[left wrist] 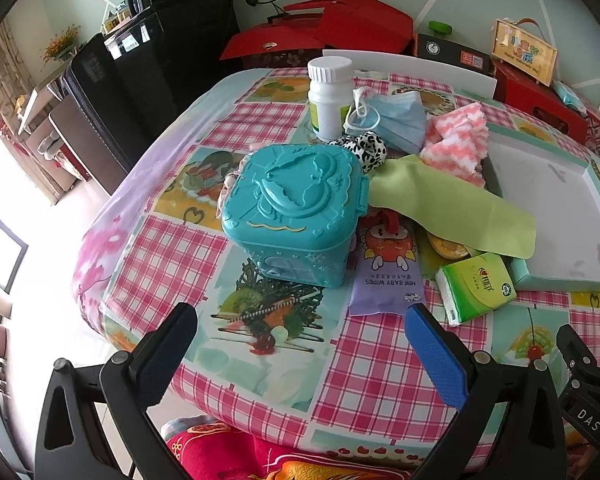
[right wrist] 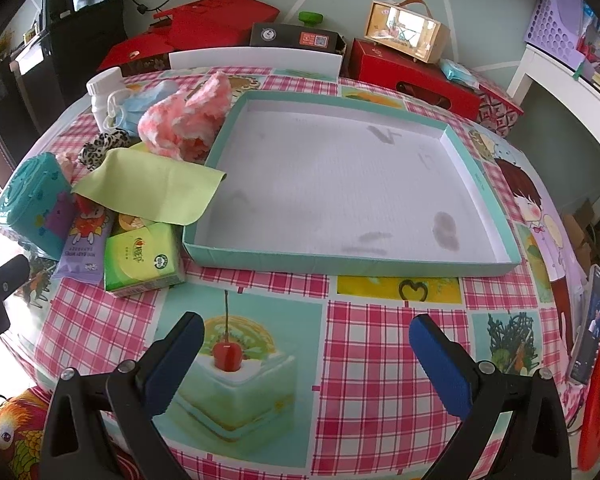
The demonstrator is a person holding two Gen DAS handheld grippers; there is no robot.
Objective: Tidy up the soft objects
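Note:
A pile of soft things lies left of a shallow teal tray [right wrist: 476,168] with a white floor: a green cloth [right wrist: 152,188], a pink-and-white fluffy cloth [right wrist: 180,124], a blue face mask [right wrist: 140,108], a leopard scrunchie [right wrist: 104,146], a purple wipes pack [right wrist: 82,248] and a green tissue pack [right wrist: 140,258]. In the left wrist view the green cloth [left wrist: 460,208], fluffy cloth [left wrist: 456,140], mask [left wrist: 396,120] and tissue pack [left wrist: 476,286] show too. My left gripper [left wrist: 300,332] is open and empty in front of the pile. My right gripper [right wrist: 306,340] is open and empty before the tray.
A teal plastic box [left wrist: 296,208] and a white bottle [left wrist: 328,96] stand by the pile. Red boxes [right wrist: 412,68] and a white board [right wrist: 256,58] line the table's far edge. A phone [right wrist: 590,320] stands at the right edge.

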